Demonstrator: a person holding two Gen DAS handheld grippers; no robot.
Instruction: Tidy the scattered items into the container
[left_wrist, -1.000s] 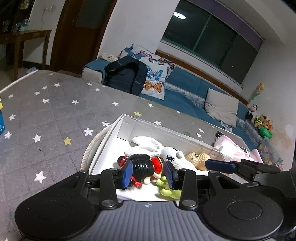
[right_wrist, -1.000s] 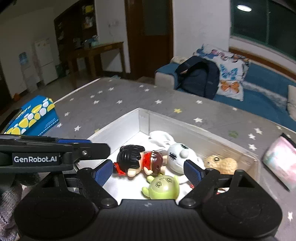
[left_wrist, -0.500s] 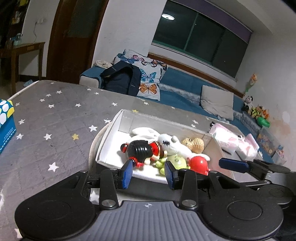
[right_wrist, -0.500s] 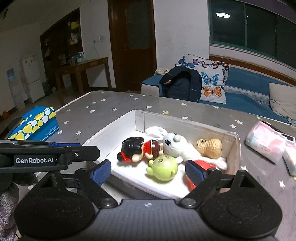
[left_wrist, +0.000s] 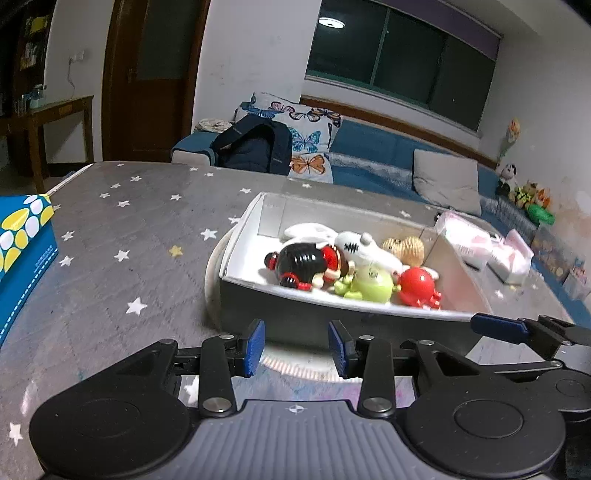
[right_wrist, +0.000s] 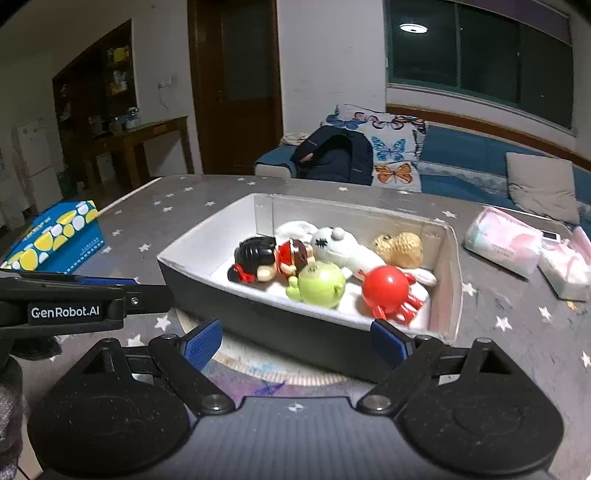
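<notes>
Nearest in each wrist view is its own tool: the left tool (left_wrist: 295, 347) has its blue pads a modest gap apart with nothing between them, and the right tool (right_wrist: 295, 341) stands spread wide, also empty. Both hang just short of the near wall of the white-lined dark cardboard box (right_wrist: 258, 314), which sits on a round pale mat (left_wrist: 212, 266) on the grey star-patterned bench (left_wrist: 122, 229). Inside the box lie a black-haired doll in red (right_wrist: 266, 260), a round green plastic toy (right_wrist: 321, 282), a red round toy with legs (right_wrist: 388, 291), a white plush with stitched mouth (right_wrist: 340, 245) and a tan knitted toy (right_wrist: 400, 247). The right view alone shows the left tool's arm labelled GenRobot.AI at the left edge; the left view shows the right tool's blue fingertip (left_wrist: 495, 326) at its right. A blue tissue box with yellow and white spots (right_wrist: 55, 240) lies far left, pink-and-white soft packs (right_wrist: 502, 245) to the right, and a blue sofa with butterfly cushions (left_wrist: 306, 136) beyond.
</notes>
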